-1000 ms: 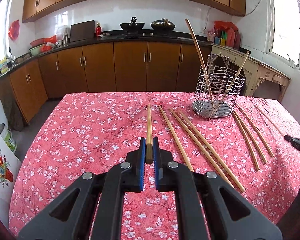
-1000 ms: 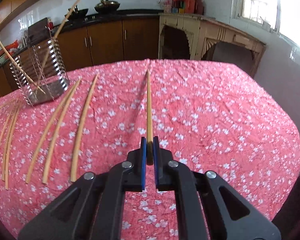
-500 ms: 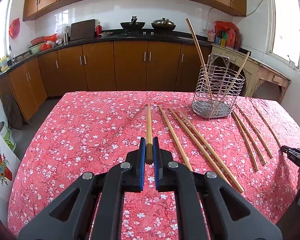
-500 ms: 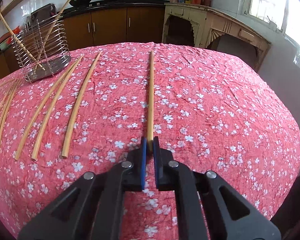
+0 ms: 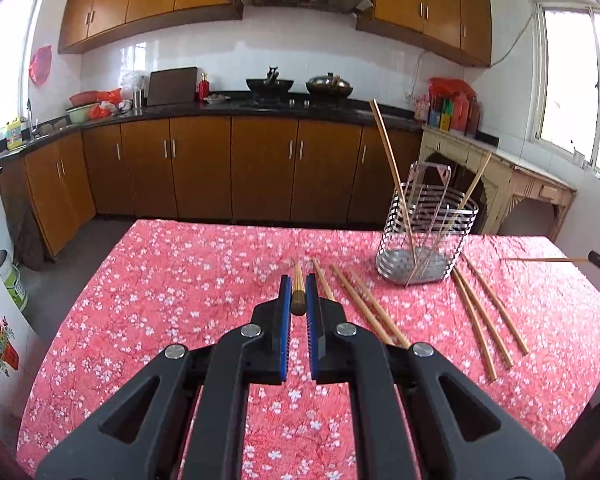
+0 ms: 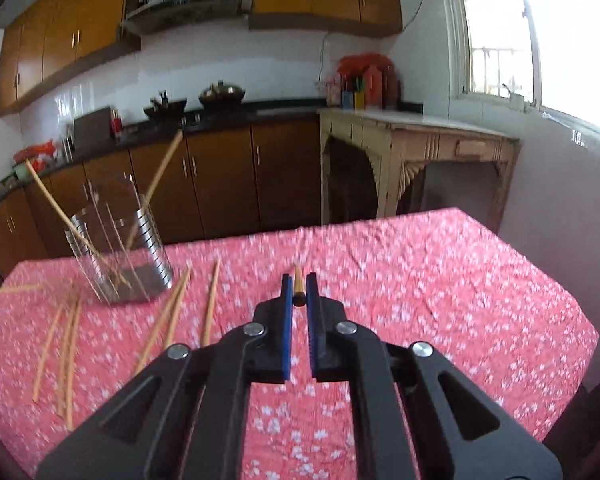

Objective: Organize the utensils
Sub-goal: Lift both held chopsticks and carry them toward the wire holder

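Both grippers have risen since the earlier frames, lifting their chopsticks clear of the tablecloth (image 5: 188, 280). Left gripper (image 5: 299, 294): jaws narrow, clamped on the blunt end of a chopstick (image 5: 298, 286) that projects straight ahead of the fingers, ready for endwise insertion. Right gripper (image 6: 299, 292): likewise closed on its own chopstick (image 6: 299, 286). Wire holder (image 5: 428, 236), with two chopsticks leaning inside, stands ahead and right of the left fingers. Loose chopsticks (image 5: 364, 304) remain flat beside it.

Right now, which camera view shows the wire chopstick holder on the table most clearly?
The left wrist view: the wire chopstick holder is sharp there, with two chopsticks leaning inside it. In the right wrist view the same holder sits at the left but is smeared by motion blur, so its wires are hard to follow.
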The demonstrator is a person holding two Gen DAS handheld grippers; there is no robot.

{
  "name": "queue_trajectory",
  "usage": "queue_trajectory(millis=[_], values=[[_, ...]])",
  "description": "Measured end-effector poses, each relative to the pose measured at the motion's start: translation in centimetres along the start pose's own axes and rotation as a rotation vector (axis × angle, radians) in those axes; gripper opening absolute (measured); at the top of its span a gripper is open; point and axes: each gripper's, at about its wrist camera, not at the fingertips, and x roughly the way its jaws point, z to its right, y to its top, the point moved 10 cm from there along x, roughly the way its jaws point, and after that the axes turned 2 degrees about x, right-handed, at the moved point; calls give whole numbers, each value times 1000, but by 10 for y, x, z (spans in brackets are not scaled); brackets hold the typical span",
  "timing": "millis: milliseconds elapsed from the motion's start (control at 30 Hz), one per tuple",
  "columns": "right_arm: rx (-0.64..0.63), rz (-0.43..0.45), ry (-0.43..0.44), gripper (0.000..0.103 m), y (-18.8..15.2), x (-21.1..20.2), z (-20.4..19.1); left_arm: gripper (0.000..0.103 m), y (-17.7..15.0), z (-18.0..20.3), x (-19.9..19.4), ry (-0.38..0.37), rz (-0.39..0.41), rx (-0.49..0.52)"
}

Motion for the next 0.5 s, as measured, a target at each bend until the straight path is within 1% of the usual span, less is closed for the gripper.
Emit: queue_trajectory(millis=[67,300,500], values=[[11,41,12,7,18,-5,0,7,6,0,-2,1,20,-9],[31,150,39,7,62,-22,-6,7,35,-5,-13,9,100,-35],[47,208,76,7,87,-35,-14,7,63,-8,-27,21,177,-47]])
